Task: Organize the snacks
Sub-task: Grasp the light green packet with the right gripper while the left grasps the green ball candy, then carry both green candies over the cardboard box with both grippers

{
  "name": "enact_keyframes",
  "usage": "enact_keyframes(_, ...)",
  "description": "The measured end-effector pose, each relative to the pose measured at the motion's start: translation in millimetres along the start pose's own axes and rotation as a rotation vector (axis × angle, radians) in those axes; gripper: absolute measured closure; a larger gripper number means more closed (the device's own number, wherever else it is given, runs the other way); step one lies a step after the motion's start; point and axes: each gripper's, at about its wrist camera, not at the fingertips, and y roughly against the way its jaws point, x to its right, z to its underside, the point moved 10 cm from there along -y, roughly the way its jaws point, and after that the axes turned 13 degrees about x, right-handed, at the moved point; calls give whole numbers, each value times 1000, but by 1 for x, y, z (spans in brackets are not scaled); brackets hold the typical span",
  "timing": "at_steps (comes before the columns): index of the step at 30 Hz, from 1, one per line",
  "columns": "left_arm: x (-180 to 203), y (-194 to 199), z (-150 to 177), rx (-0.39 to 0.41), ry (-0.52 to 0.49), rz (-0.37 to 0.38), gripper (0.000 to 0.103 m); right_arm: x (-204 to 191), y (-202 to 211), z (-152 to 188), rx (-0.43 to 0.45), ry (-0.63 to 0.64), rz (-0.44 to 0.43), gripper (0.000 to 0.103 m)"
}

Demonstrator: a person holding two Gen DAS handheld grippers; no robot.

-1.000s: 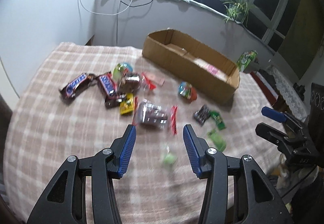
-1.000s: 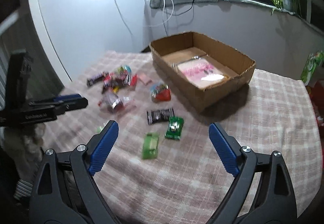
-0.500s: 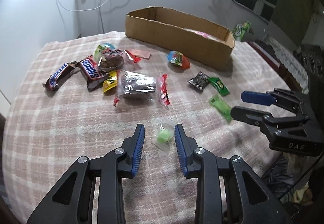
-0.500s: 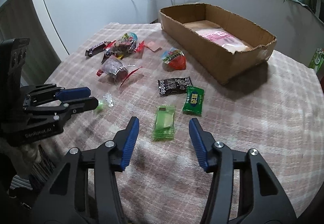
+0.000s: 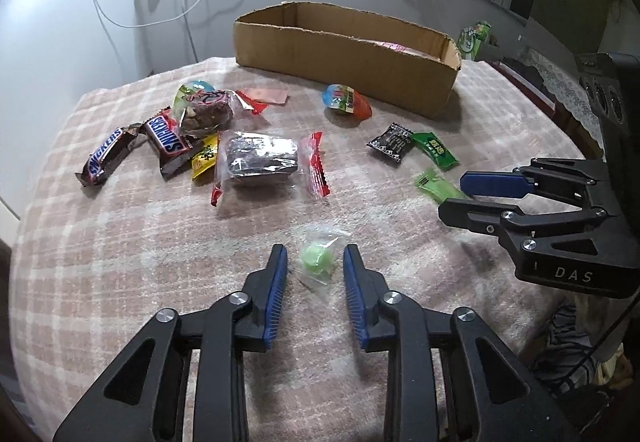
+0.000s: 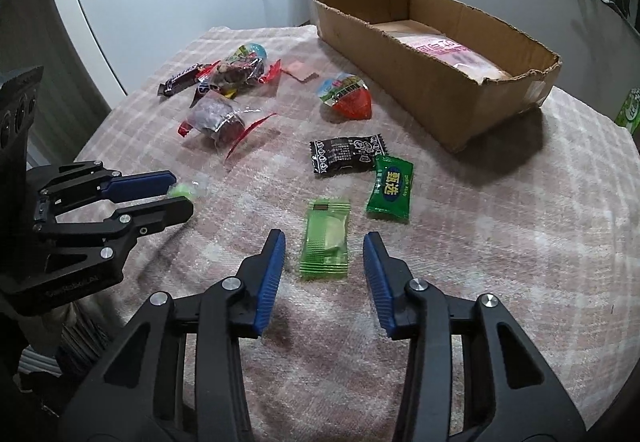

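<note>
Early in the sorting: the cardboard box [image 6: 440, 54] ahead holds only a pink packet [image 6: 452, 50]. Left hand-held gripper [image 5: 315, 266], spread, straddles a green sweet [image 5: 317, 260]. Right hand-held gripper [image 6: 324, 252], spread, straddles a green wafer packet [image 6: 326, 238]. Other snacks lie beyond, on the worktop [image 6: 500, 242].

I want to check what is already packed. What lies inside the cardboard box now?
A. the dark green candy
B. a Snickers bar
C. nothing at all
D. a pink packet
D: the right wrist view shows a pink packet lying on the floor of the box, while the other snacks lie outside on the cloth.
</note>
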Motion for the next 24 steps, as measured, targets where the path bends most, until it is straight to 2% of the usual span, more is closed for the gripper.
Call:
enact_keyframes(4,1,-3,2,-5,-7,0,80,-1,-5,1,-7,28,9,70)
enact_keyframes(7,1,-3,1,-3,-7,2,82,-1,-6,0,-8,35,13,78)
enact_keyframes(24,1,10,-11,40,83,38,83,0,9,-9,37,16,-2,80)
